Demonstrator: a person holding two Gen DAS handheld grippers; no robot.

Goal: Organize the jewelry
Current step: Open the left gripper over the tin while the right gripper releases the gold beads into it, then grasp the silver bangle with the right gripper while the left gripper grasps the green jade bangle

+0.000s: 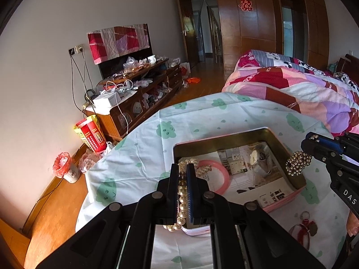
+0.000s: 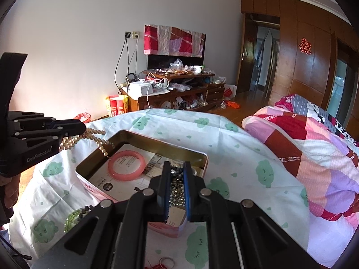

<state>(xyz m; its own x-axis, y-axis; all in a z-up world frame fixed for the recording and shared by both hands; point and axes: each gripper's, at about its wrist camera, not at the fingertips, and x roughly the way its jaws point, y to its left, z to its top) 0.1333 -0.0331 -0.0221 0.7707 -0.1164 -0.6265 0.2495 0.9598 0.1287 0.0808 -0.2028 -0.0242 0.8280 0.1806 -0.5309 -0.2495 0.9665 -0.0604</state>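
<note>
While both strands hung limp over the pink tin [image 1: 291,192], each gripper was clamped on beads.
Left gripper [image 1: 182,172] pinched the pearl strand [image 1: 182,199] above the tin's near corner; right gripper [image 2: 176,174] squeezed the metallic bead strand [image 2: 177,186] over its rim. Light, floppy, slippery: best held mid-strand.
</note>
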